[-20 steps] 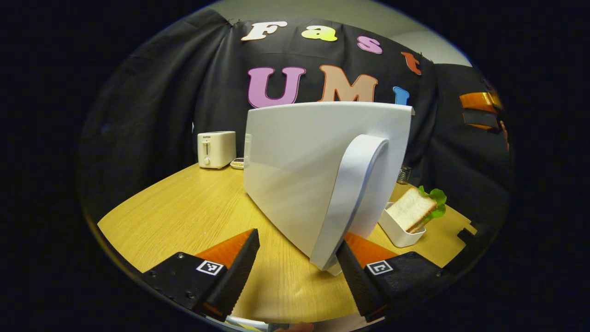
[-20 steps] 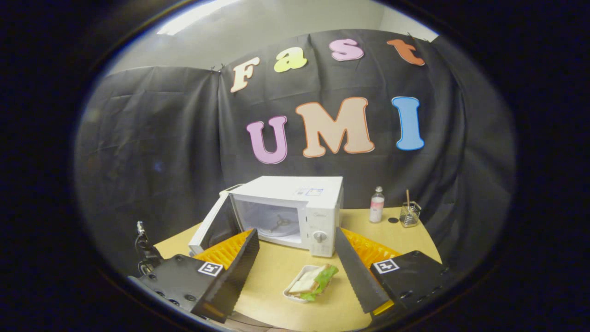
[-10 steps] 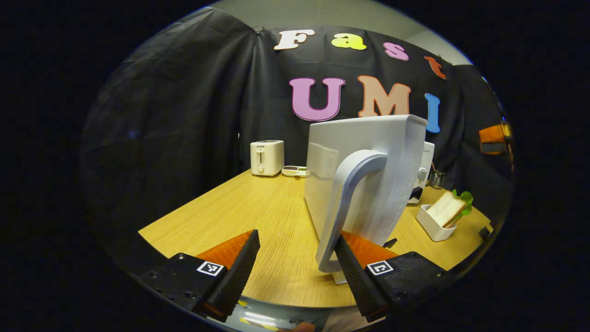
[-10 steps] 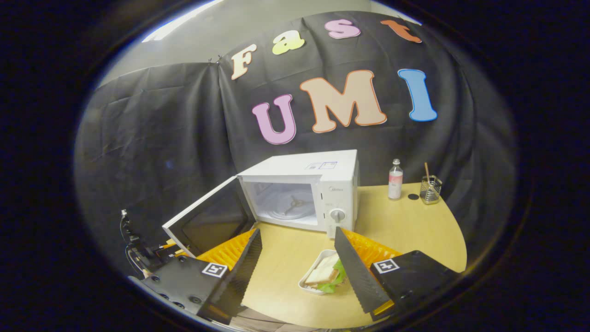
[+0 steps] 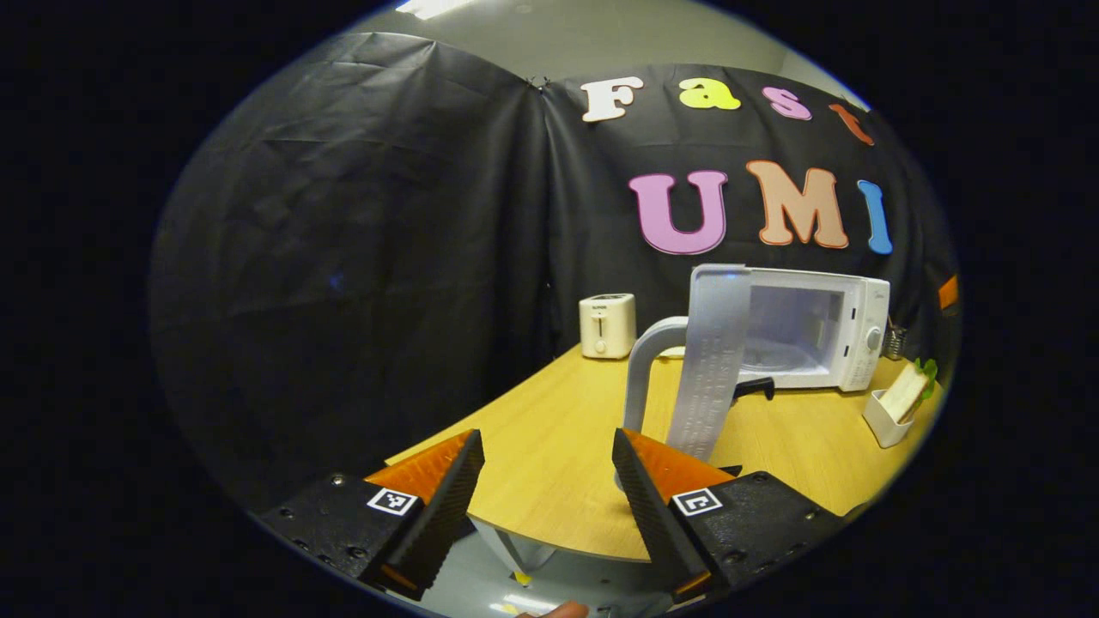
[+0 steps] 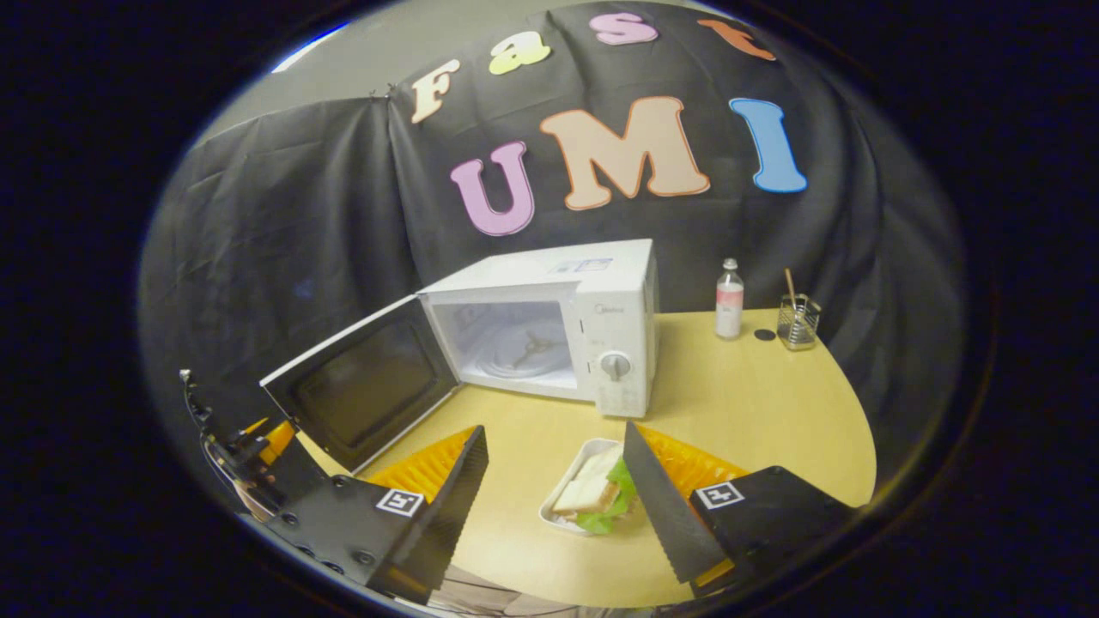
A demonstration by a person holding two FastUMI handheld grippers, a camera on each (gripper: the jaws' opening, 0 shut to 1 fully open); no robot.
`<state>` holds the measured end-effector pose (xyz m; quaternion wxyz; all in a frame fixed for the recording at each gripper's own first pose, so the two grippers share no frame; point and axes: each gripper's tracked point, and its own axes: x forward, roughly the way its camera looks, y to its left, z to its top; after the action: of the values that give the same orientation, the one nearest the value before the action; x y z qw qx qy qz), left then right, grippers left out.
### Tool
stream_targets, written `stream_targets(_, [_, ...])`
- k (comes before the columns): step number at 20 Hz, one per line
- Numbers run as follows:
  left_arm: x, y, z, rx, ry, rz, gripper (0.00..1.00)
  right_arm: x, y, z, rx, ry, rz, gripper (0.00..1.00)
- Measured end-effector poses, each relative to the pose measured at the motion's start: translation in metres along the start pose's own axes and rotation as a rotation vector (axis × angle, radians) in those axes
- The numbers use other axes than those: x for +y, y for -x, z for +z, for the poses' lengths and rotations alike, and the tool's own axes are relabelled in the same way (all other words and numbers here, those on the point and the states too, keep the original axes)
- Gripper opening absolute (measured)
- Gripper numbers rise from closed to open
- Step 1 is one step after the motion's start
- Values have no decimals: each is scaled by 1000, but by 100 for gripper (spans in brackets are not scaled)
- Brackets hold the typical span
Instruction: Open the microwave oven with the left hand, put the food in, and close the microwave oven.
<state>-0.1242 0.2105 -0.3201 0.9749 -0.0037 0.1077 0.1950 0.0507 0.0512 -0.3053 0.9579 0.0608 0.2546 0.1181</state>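
Pale wooden tabletop (image 6: 755, 403) spreads beyond both grippers' parted, empty fingers; left gripper (image 5: 545, 489) faces a cream toaster (image 5: 607, 325), right gripper (image 6: 558, 489) a clear bottle (image 6: 729, 299).

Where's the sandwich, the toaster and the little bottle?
sandwich (image 6: 591, 493), right gripper view, on the top bread slice.
toaster (image 5: 607, 325), left gripper view, on its front face.
bottle (image 6: 729, 302), right gripper view, on the middle of its body.

White microwave (image 6: 601, 326), door (image 6: 361, 382) swung wide open; sandwich (image 6: 592, 493) in white tray (image 6: 554, 515) just before it.
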Motion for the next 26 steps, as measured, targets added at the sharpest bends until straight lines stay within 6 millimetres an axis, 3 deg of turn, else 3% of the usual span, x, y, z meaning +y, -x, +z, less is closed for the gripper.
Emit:
stream_targets(3, [1, 11, 25, -46, 51, 32, 92, -9, -14, -22, 104, -44, 18, 89])
stream_targets(4, [2, 12, 32, -67, 49, 43, 92, -13, -17, -28, 138, -57, 19, 99])
stream_targets(7, [-5, 10, 55, -113, 18, 48, 88, -30, -27, -48, 249, -118, 11, 99])
stream_targets(11, [-12, 11, 76, -152, 19, 66, 92, -57, -44, -67, 344, -170, -22, 99])
stream_targets(13, [-12, 16, 86, -182, 13, 82, 88, -61, -51, -79, 392, -226, -11, 99])
stream_targets(15, [-11, 18, 95, -201, 13, 101, 92, -61, -57, -88, 434, -286, -1, 99])
stream_targets(18, [-13, 17, 102, -222, 14, 116, 92, -59, -67, -98, 475, -339, 13, 98])
stream_targets(19, [-13, 17, 104, -226, 16, 119, 87, -59, -70, -99, 478, -351, 15, 98])
stream_targets(20, [-12, 17, 104, -231, 18, 122, 92, -58, -72, -101, 482, -359, 17, 88])
stream_targets(21, [-13, 17, 104, -234, 21, 120, 87, -57, -73, -101, 487, -367, 21, 88])
stream_targets(22, [-14, 15, 103, -232, 23, 114, 92, -56, -74, -103, 488, -379, 20, 98])
stream_targets(23, [-14, 13, 100, -222, 25, 112, 92, -57, -75, -104, 495, -391, 17, 82])
stream_targets(24, [-13, 10, 97, -210, 25, 112, 92, -59, -76, -109, 504, -397, 9, 88])
stream_targets(25, [-13, 8, 95, -203, 26, 114, 92, -62, -78, -112, 510, -397, -5, 77])
stream_targets(26, [-13, 6, 94, -195, 29, 112, 87, -64, -79, -116, 514, -399, -18, 77])
